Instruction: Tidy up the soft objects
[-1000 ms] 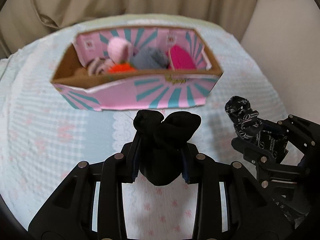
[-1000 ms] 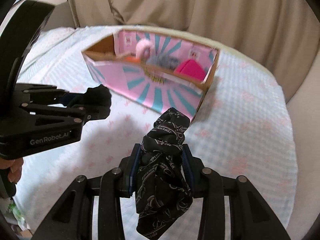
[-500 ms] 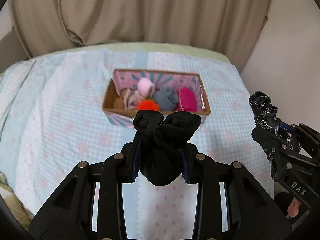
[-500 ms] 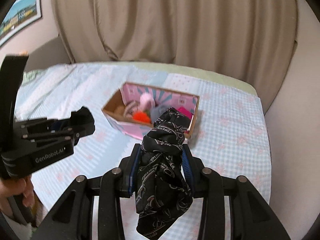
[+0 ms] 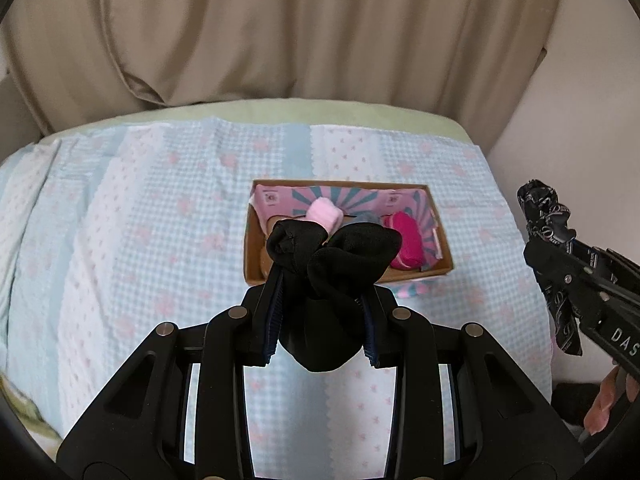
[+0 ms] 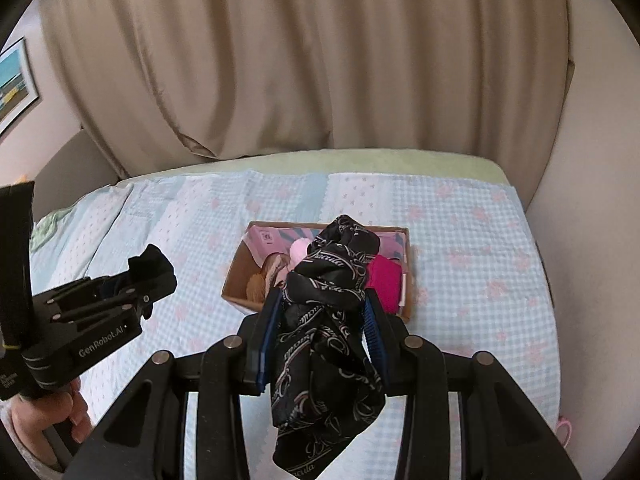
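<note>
My left gripper [image 5: 322,312] is shut on a plain black soft bundle [image 5: 332,276], held high above the bed. My right gripper [image 6: 322,322] is shut on a black patterned scarf [image 6: 328,320] that hangs down below the fingers. Both are raised over a pink and teal cardboard box [image 5: 440,248] [image 6: 236,276] lying on the bed. The box holds a pale pink roll [image 5: 325,213], a magenta bundle [image 5: 408,244] and other soft items, partly hidden behind what I hold. The right gripper also shows at the right of the left wrist view [image 5: 552,232], the left gripper at the left of the right wrist view [image 6: 150,276].
The bed has a light blue checked cover [image 5: 140,240] with pink flowers. A beige curtain [image 5: 280,32] hangs behind it and a wall [image 6: 592,160] stands at the right. A framed picture [image 6: 14,84] hangs at the far left.
Both grippers have risen and pulled back from the box, which now looks smaller and farther below. Each still holds its cloth.
</note>
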`<state>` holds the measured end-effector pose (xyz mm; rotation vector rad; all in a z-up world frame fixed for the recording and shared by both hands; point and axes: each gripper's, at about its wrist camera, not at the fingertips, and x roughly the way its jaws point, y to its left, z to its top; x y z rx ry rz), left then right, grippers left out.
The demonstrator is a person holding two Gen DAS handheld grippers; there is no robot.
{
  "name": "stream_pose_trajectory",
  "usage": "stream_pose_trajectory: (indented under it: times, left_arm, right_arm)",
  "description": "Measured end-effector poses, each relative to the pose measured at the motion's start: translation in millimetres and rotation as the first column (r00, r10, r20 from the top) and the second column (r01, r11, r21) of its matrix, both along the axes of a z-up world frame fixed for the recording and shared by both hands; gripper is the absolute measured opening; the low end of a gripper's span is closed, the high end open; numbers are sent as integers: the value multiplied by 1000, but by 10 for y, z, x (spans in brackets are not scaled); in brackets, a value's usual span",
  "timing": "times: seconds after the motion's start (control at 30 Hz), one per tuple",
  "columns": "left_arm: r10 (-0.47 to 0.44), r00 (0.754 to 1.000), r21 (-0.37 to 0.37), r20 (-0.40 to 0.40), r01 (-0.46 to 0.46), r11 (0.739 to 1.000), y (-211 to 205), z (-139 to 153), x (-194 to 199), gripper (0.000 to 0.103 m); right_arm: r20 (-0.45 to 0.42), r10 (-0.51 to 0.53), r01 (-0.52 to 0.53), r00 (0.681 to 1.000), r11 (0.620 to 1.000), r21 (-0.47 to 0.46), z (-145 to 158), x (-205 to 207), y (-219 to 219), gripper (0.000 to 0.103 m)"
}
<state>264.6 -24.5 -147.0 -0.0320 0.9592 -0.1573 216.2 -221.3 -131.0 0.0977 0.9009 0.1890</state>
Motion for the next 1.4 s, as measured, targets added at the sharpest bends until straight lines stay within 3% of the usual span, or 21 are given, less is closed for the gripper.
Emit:
stream_pose_trajectory:
  times: [0.2, 0.53, 0.77, 0.87, 0.9, 0.93, 0.97, 1.0, 1.03, 1.07, 1.1, 1.4]
  left_arm:
    - [-58, 996, 0, -70, 58, 998, 114, -360, 594, 29]
    - [-104, 968, -2, -226, 106, 994, 155, -1192, 1474, 29]
    - [-110, 941, 17, -320, 122, 992, 69, -1727, 1706, 29]
    - [-108, 940, 43, -324, 129, 991, 35, -1829, 1730, 29]
    - [-100, 943, 71, -318, 129, 989, 14, -1843, 1743, 31]
    - [-94, 943, 89, -319, 129, 988, 0, -1853, 1757, 46]
    - [-88, 943, 102, -320, 127, 987, -11, -1856, 1766, 79]
    - [-86, 943, 104, -322, 125, 987, -22, -1862, 1777, 97]
    - [-92, 942, 88, -321, 127, 988, -22, -1863, 1779, 103]
    - [-96, 941, 75, -323, 127, 989, -17, -1867, 1783, 103]
    - [-94, 940, 70, -328, 124, 990, -16, -1880, 1779, 103]
    - [-66, 939, 53, -337, 89, 995, 40, -1795, 1665, 103]
  right_arm:
    - [-86, -54, 56, 995, 998, 23, -237, 551, 203, 36]
    - [-293, -112, 144, 950, 985, 92, -1010, 1493, 380, 36]
    - [-386, -112, 169, 915, 979, 115, -1495, 1895, 446, 36]
    - [-417, -113, 183, 902, 974, 132, -1660, 2018, 434, 36]
    - [-424, -116, 189, 898, 973, 135, -1695, 2047, 428, 36]
    - [-434, -121, 200, 893, 969, 142, -1748, 2094, 409, 37]
    - [-439, -119, 203, 890, 968, 148, -1769, 2124, 407, 43]
    - [-450, -114, 205, 885, 966, 158, -1826, 2187, 396, 53]
    - [-454, -114, 207, 884, 965, 159, -1850, 2212, 389, 62]
    - [-453, -116, 204, 884, 967, 151, -1867, 2235, 384, 86]
    - [-449, -121, 204, 885, 969, 141, -1869, 2244, 369, 99]
    - [-437, -193, 262, 879, 959, 104, -1816, 2146, 125, 100]
